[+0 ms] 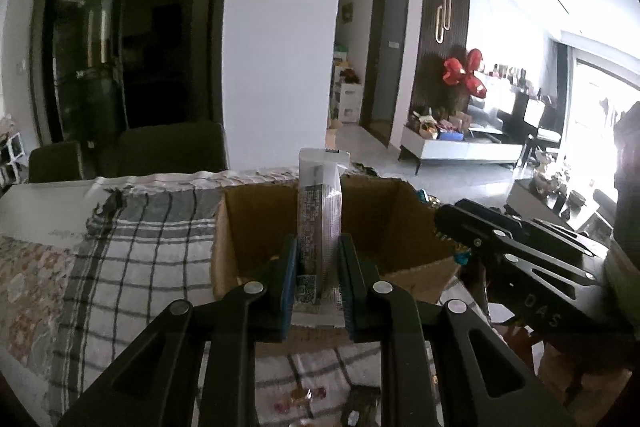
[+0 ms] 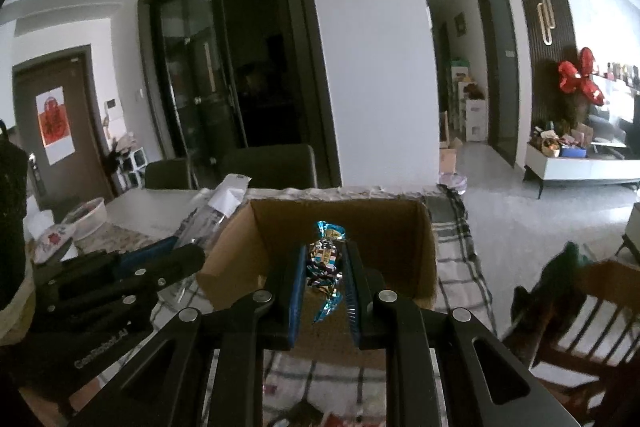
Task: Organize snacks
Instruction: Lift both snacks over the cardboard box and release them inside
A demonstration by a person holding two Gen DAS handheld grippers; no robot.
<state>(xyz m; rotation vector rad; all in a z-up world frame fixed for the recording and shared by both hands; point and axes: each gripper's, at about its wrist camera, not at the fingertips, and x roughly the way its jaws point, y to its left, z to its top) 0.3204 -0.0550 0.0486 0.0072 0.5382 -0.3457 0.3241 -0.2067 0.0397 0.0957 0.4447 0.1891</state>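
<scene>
Home, living/dining rm: checked tablecloth (image 1: 132, 251), dining chair (image 2: 268, 165), TV console (image 1: 460, 149), red balloons (image 1: 466, 73).

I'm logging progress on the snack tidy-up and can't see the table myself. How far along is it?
Done: cannot tell; the cardboard box shows only bare walls, its floor hidden.
In hand: the left gripper clamps a tall silver snack packet, and the right gripper clamps a blue-wrapped candy, both near the box.
Left: dropping both in, plus small candies on the checked cloth.

My left gripper (image 1: 318, 267) and right gripper (image 2: 323, 277) have black slotted linkages, silver pivot pins, and blue ribbed pads (image 1: 289, 281).
</scene>
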